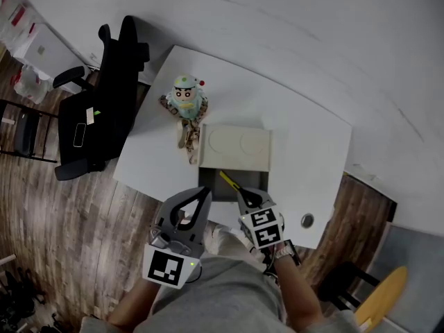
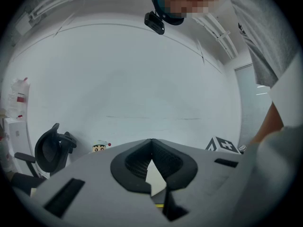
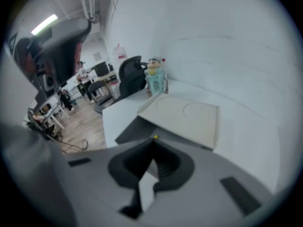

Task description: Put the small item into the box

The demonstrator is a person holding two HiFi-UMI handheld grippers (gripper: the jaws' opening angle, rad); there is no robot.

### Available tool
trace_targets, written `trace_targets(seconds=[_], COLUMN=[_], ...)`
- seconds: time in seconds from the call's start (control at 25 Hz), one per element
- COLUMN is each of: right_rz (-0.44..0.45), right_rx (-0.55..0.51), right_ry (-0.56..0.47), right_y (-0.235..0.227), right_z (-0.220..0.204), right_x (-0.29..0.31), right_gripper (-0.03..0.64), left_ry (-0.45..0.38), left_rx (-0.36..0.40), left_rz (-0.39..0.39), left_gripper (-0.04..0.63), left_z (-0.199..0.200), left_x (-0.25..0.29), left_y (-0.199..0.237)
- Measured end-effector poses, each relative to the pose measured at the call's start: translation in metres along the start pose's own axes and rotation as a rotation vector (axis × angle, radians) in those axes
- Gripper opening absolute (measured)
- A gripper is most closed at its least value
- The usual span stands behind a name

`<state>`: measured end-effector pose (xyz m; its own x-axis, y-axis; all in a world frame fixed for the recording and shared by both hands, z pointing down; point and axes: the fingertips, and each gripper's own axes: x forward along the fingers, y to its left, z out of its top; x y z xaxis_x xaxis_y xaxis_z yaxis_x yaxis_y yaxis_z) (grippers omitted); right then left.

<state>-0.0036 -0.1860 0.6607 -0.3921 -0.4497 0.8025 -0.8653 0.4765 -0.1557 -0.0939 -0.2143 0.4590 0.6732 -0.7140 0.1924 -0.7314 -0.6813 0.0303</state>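
A box stands on the white table (image 1: 305, 151) with its cream lid (image 1: 236, 148) swung back and its dark inside (image 1: 215, 186) facing me. A thin yellow item (image 1: 228, 180) sticks out over the box's opening from my right gripper (image 1: 241, 191), whose jaws are shut on it. Only the yellow tip (image 3: 155, 137) peeks past the closed jaws in the right gripper view, with the lid (image 3: 187, 115) beyond. My left gripper (image 1: 206, 193) hovers by the box's near left corner, shut and holding nothing. Its jaws also meet in the left gripper view (image 2: 151, 142).
A cartoon doll (image 1: 185, 101) sits on the table behind the box's left side. A black office chair (image 1: 104, 109) stands left of the table on the wood floor. The table has a cable hole (image 1: 307, 220) near its front right. A yellow stool (image 1: 381, 295) is at lower right.
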Motion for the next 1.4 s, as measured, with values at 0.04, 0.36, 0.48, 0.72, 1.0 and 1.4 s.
trace_targets(seconds=[0.04,0.36,0.48,0.72,1.0,1.4], right_rz=[0.001,-0.010,-0.014,0.004,0.004,-0.022], right_rx=[0.008,0.016,0.013,0.015,-0.035,-0.059], right_ry=[-0.017,-0.160,-0.225,-0.353,-0.527,-0.685], right_y=[0.001,0.003,0.003,0.008,0.019,0.014], right_z=[0.003,0.023,0.032,0.049,0.073,0.079], right_x=[-0.006,-0.063,-0.089,-0.136,-0.195,-0.255], right_gripper=[0.032,0.032,0.032,0.032,0.032,0.032], left_ry=[-0.003,-0.007,-0.020,-0.036,-0.067,-0.129], left_rx=[0.006,-0.022,-0.039,-0.056,-0.037,-0.023], left_rz=[-0.003,0.017,0.034,0.072,0.117,0.171], left_gripper=[0.031,0.031,0.031,0.031,0.031,0.031], left_z=[0.002,0.005,0.008,0.015,0.025,0.043], left_x=[-0.001,-0.007,-0.011,-0.020,-0.033,-0.047], left_y=[-0.003,-0.034,-0.043,-0.063,-0.079,-0.097])
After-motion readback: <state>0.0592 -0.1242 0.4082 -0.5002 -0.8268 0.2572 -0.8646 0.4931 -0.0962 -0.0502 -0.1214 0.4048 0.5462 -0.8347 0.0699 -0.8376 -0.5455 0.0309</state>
